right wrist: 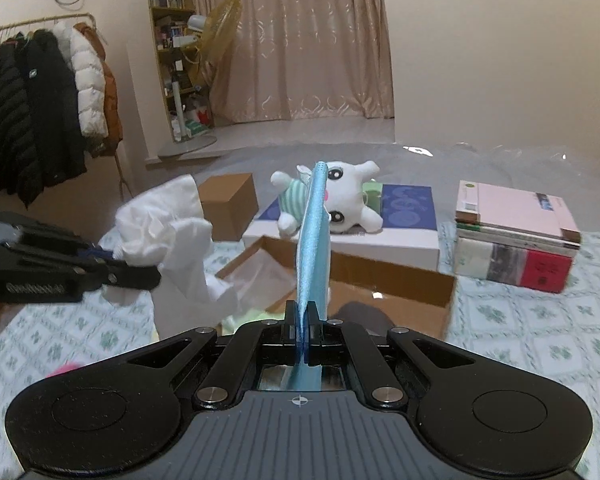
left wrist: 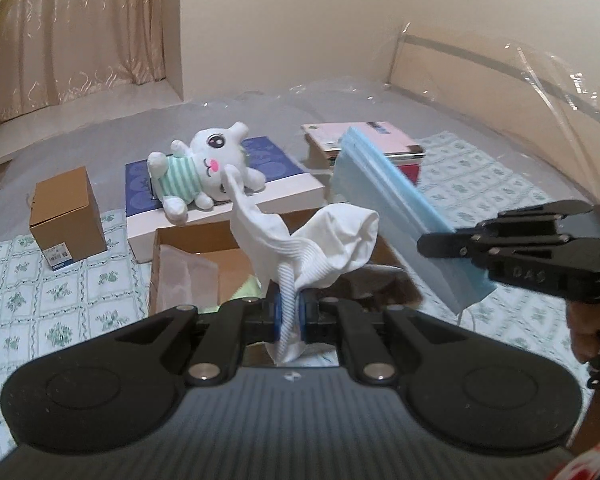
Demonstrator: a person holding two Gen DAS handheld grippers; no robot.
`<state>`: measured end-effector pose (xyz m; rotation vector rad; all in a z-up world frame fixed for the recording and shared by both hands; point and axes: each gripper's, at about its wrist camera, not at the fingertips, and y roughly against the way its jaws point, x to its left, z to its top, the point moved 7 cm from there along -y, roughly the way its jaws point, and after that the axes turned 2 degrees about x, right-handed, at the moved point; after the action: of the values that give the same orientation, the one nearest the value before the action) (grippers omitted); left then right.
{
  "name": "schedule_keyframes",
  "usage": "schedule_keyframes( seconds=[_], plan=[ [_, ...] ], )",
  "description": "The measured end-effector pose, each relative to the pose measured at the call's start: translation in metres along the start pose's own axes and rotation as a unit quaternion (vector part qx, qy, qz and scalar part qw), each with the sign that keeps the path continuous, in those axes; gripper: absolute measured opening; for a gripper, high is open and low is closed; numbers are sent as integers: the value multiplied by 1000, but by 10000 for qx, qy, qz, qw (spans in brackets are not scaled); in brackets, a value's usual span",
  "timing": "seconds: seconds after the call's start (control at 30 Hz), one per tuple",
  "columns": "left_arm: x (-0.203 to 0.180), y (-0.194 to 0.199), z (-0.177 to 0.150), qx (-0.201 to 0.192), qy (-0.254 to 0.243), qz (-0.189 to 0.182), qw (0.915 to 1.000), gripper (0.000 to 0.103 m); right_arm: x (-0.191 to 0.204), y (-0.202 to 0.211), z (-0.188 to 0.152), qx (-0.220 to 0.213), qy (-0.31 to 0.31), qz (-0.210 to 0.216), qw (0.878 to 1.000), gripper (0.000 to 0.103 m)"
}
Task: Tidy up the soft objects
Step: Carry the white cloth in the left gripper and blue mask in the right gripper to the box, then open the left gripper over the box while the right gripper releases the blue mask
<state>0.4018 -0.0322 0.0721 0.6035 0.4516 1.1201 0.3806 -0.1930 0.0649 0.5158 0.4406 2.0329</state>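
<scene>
My left gripper (left wrist: 290, 312) is shut on a white sock (left wrist: 320, 240) and holds it above an open cardboard box (left wrist: 188, 240). It also shows in the right wrist view (right wrist: 156, 276) with the sock (right wrist: 172, 236). My right gripper (right wrist: 304, 320) is shut on a light blue face mask (right wrist: 314, 240), held upright over the same box (right wrist: 400, 284). In the left wrist view the right gripper (left wrist: 424, 246) holds the mask (left wrist: 392, 208) at the right. A white plush toy (left wrist: 204, 172) in a striped shirt lies on a blue-topped box beyond (right wrist: 340, 204).
A small brown carton (left wrist: 66, 220) stands left of the open box. A stack of books (right wrist: 516, 236) lies at the right. The bed has a floral sheet (left wrist: 60, 292) and clear plastic at the back. Coats hang on a rack (right wrist: 48, 92) at the left.
</scene>
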Motion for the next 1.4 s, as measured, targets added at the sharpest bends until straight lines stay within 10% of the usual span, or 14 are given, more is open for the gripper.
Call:
schedule_keyframes(
  seconds=[0.43, 0.67, 0.97, 1.3, 1.4],
  plan=[
    [48, -103, 13, 329, 65, 139, 9993, 7, -33, -105, 21, -150, -135, 224, 9995, 1],
    [58, -140, -6, 661, 119, 70, 9977, 7, -41, -141, -22, 849, 262, 324, 9955, 1],
    [62, -156, -14, 945, 52, 139, 9954, 8, -46, -152, -58, 1725, 668, 78, 9827, 1],
    [68, -142, -6, 870, 63, 267, 9958, 27, -52, -151, -52, 1680, 370, -71, 9851, 2],
    [71, -133, -8, 854, 95, 301, 9958, 29, -51, -144, -50, 1617, 302, -104, 9863, 28]
  ],
)
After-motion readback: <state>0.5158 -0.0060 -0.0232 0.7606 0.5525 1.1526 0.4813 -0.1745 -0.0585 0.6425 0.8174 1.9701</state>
